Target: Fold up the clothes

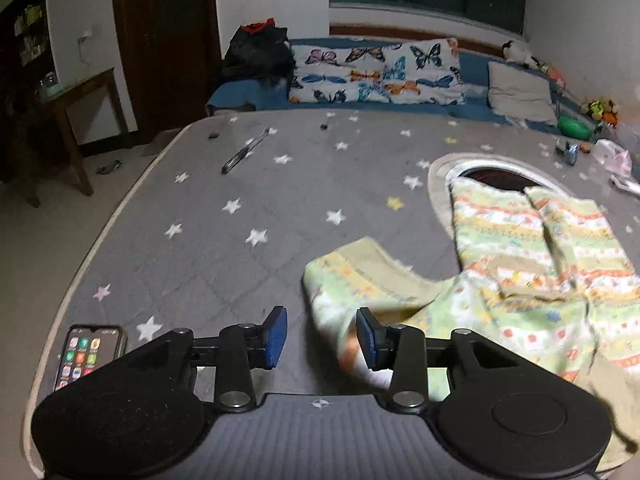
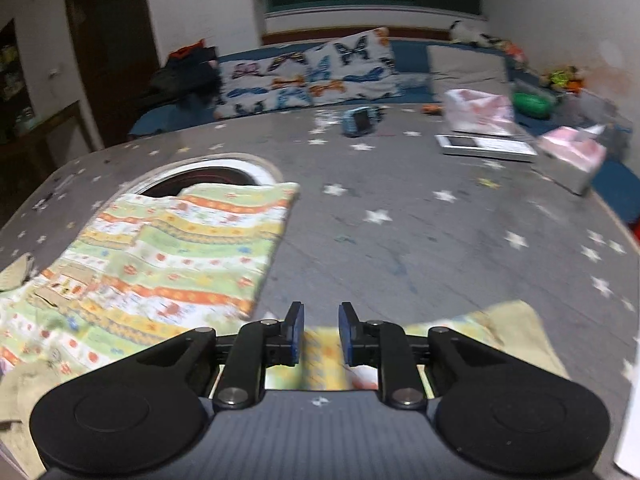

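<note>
A small garment [image 1: 532, 264] with green, yellow and orange stripes lies on the grey star-print table cover [image 1: 240, 208]. Its body lies flat towards a round hole in the table. In the left wrist view one sleeve [image 1: 360, 280] reaches left, and my left gripper [image 1: 322, 336] is open with the sleeve end beside its right pad. In the right wrist view the garment [image 2: 172, 256] lies to the left and another sleeve [image 2: 500, 328] lies under my right gripper [image 2: 321, 332]. The right jaws stand open above the cloth, gripping nothing.
A phone [image 1: 86, 354] lies at the near left table edge. A pen [image 1: 244, 150] lies further back. A blue toy [image 2: 360, 120], a white tablet [image 2: 484, 146] and pink tissue boxes [image 2: 572, 156] sit at the far right. A bed with butterfly pillows [image 1: 376, 72] lies behind.
</note>
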`<state>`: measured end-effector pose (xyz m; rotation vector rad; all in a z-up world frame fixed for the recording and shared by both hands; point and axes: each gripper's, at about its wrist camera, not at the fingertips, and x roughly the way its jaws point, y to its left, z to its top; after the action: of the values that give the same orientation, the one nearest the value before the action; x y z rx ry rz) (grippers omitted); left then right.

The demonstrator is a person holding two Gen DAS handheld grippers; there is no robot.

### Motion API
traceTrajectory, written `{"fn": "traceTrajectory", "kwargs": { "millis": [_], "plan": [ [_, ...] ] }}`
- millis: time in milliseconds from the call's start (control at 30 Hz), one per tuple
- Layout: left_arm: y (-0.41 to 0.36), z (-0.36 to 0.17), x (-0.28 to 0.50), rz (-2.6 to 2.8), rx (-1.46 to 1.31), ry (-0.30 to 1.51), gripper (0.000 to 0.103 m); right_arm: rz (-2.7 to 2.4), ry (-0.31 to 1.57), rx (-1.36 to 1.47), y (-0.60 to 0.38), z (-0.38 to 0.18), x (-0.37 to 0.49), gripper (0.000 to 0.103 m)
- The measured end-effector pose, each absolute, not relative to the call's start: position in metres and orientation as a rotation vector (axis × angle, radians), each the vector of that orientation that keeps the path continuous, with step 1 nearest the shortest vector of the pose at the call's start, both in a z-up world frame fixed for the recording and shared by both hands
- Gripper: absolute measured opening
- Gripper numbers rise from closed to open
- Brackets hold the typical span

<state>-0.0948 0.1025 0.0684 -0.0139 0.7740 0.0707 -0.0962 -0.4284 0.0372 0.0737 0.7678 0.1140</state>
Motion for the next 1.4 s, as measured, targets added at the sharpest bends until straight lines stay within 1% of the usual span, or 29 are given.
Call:
{"fn": "traceTrajectory", "kwargs": {
  "millis": [67, 133, 200, 333, 533, 633, 700, 767, 933, 1167, 1267, 1333, 1400],
  "plan": [
    [0.11, 0.068, -0.09, 0.12, -0.035, 0.775, 0.045, 0.136, 0.773, 0.07, -0.421, 0.036, -0.081, 0.019],
    [0.119, 0.063, -0.088, 0.181, -0.053, 0.808, 0.045, 0.153, 0.776, 0.062, -0.414, 0.035, -0.07, 0.021],
    [0.107, 0.063, -0.077, 0.137, -0.058, 0.807, 0.045, 0.167, 0.781, 0.065, -0.41, 0.034, -0.059, 0.023],
    [0.082, 0.062, -0.053, 0.033, -0.064, 0.798, 0.043, 0.182, 0.789, 0.059, -0.402, 0.031, -0.032, 0.023],
    [0.043, 0.062, -0.017, -0.122, -0.073, 0.784, 0.043, 0.179, 0.81, 0.048, -0.391, 0.022, 0.005, 0.023],
    [0.013, 0.054, 0.016, -0.187, -0.057, 0.794, 0.045, 0.179, 0.818, 0.053, -0.388, 0.019, 0.018, 0.024],
    [-0.003, 0.048, 0.037, -0.2, -0.034, 0.793, 0.045, 0.179, 0.819, 0.06, -0.388, 0.017, 0.026, 0.026],
    [-0.017, 0.042, 0.057, -0.206, -0.005, 0.794, 0.045, 0.179, 0.821, 0.061, -0.388, 0.016, 0.033, 0.03],
    [-0.037, 0.028, 0.089, -0.206, 0.036, 0.816, 0.045, 0.175, 0.828, 0.057, -0.388, 0.012, 0.047, 0.03],
    [-0.048, 0.015, 0.111, -0.22, 0.057, 0.847, 0.045, 0.18, 0.837, 0.064, -0.391, 0.005, 0.058, 0.03],
    [-0.051, 0.011, 0.115, -0.229, 0.075, 0.852, 0.041, 0.188, 0.831, 0.058, -0.389, 0.005, 0.059, 0.03],
    [-0.053, 0.01, 0.115, -0.24, 0.085, 0.848, 0.034, 0.195, 0.827, 0.052, -0.387, 0.005, 0.059, 0.029],
    [-0.055, 0.009, 0.117, -0.253, 0.092, 0.846, 0.022, 0.205, 0.829, 0.05, -0.385, 0.004, 0.061, 0.024]
  ]
}}
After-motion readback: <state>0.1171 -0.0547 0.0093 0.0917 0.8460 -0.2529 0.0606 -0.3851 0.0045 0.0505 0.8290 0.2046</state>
